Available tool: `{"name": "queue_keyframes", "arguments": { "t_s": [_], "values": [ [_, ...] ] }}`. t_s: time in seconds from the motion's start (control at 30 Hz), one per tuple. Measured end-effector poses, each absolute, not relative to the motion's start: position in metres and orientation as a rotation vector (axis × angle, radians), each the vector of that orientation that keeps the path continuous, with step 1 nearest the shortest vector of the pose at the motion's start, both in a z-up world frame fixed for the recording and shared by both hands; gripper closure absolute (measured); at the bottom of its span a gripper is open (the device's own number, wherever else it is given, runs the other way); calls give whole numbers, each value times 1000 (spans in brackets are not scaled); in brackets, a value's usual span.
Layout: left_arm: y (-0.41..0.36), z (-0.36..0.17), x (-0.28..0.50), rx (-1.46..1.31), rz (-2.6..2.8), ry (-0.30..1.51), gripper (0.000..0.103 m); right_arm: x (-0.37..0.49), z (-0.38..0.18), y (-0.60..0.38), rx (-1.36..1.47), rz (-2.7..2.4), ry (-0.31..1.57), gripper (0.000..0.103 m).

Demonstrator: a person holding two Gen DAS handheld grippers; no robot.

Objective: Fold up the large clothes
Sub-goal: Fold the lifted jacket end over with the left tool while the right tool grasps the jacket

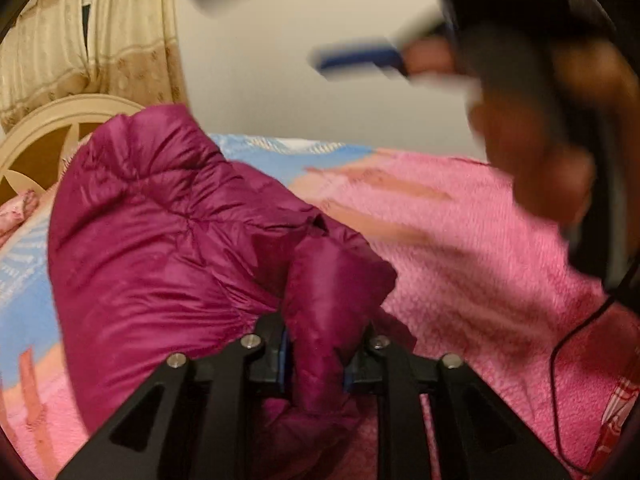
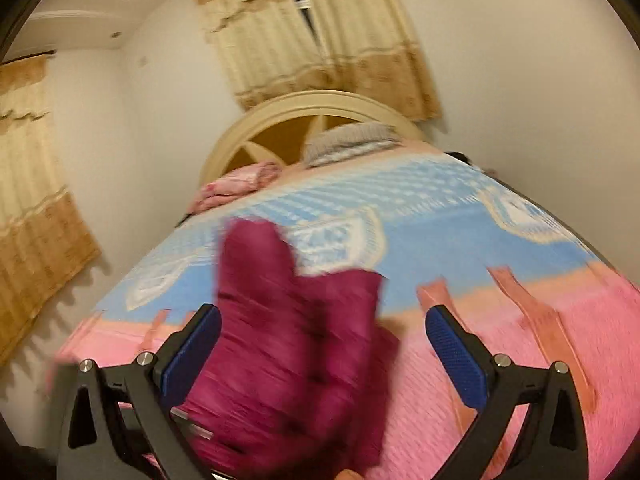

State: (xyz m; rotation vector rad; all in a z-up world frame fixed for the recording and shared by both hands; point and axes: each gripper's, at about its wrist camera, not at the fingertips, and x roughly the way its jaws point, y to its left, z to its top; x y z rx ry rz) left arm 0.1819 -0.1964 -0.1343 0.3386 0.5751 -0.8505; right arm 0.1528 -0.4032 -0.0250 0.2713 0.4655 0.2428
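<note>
A magenta puffer jacket (image 1: 160, 232) lies bunched on the bed. My left gripper (image 1: 320, 328) is shut on a fold of its fabric, which sticks up between the pads. In the right wrist view the jacket (image 2: 288, 340) is blurred and sits low on the pink blanket. My right gripper (image 2: 323, 314) stands wide open above it, and its blue pads (image 2: 456, 356) press on nothing. In the left wrist view a hand (image 1: 552, 160) holds that other gripper at the upper right, blurred.
The bed carries a pink blanket (image 2: 540, 360) and a blue patterned cover (image 2: 432, 224). At the head are a cream headboard (image 2: 280, 112), a grey pillow (image 2: 352, 140) and a folded pink cloth (image 2: 236, 188). Curtains (image 2: 320, 40) hang behind. A black cable (image 1: 568, 336) trails at the right.
</note>
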Motion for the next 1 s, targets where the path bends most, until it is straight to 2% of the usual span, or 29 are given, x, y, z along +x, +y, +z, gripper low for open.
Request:
{"name": "queue_keyframes", "arguments": {
  "t_s": [0.03, 0.13, 0.17, 0.2, 0.23, 0.27, 0.3, 0.33, 0.43, 0.5, 0.53, 0.57, 0.63, 0.8, 1.0],
  "values": [
    [-194, -137, 180, 336, -841, 569, 76, 160, -19, -400, 286, 311, 469, 1],
    [-193, -137, 164, 347, -843, 546, 61, 183, -13, -389, 298, 371, 495, 1],
    [-193, -137, 160, 355, -838, 538, 57, 193, -16, -383, 293, 376, 524, 6],
    [-197, -134, 159, 358, -836, 530, 55, 202, -20, -377, 293, 394, 552, 13],
    [-201, -136, 157, 357, -837, 525, 52, 209, -26, -369, 295, 412, 577, 34],
    [-199, -135, 155, 356, -836, 525, 51, 213, -30, -363, 289, 420, 597, 46],
    [-197, -134, 153, 351, -830, 528, 51, 221, -35, -354, 278, 440, 626, 49],
    [-200, -136, 152, 341, -831, 533, 51, 230, -39, -343, 259, 479, 657, 56],
    [-186, -128, 140, 326, -808, 529, 50, 248, -58, -312, 79, 438, 735, 57],
    [-168, -121, 124, 317, -808, 515, 35, 259, -76, -315, 57, 366, 794, 57],
    [-152, -116, 111, 315, -788, 494, 20, 264, -84, -323, 76, 331, 827, 57],
    [-143, -113, 104, 311, -777, 477, 10, 266, -91, -333, 90, 292, 842, 57],
    [-117, -105, 91, 289, -742, 445, 2, 266, -100, -340, 79, 267, 855, 57],
    [-58, -77, 129, 88, -545, 445, 0, 246, -116, -336, 28, 212, 838, 57],
    [-54, -72, 195, -98, -434, 563, 0, 235, -133, -345, 62, 165, 800, 57]
  ]
}}
